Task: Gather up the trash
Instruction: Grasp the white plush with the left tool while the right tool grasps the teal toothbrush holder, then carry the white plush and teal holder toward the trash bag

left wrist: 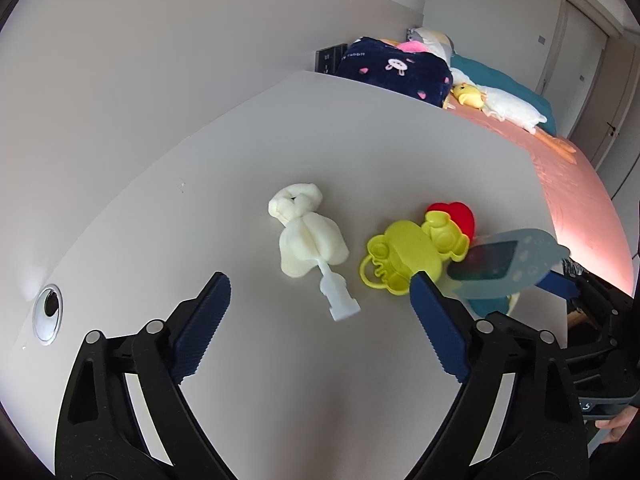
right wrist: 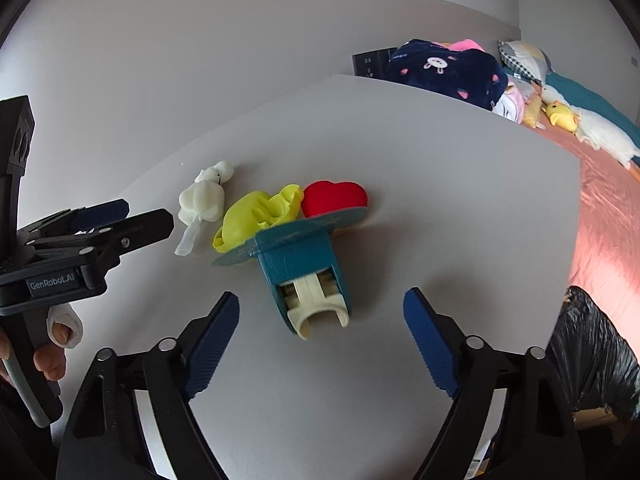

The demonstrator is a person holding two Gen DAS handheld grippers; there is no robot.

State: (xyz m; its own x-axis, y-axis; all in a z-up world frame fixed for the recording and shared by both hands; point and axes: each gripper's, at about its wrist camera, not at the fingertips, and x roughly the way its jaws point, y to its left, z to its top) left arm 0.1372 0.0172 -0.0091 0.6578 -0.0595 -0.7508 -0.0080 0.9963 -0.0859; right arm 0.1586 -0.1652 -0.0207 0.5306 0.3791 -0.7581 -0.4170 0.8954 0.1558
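From the left wrist, the left claw stands wide apart with nothing gripped; a white plastic piece, puffy-lobed with a thin translucent stem, lies on the bench just ahead between its fingers, the yellow-green moulds off its right finger. From the right wrist, the right claw gapes empty too; a teal holder with a cream clip lies straight ahead, the red heart beyond it.

One white toy, yellow piece, red heart, blue holder.
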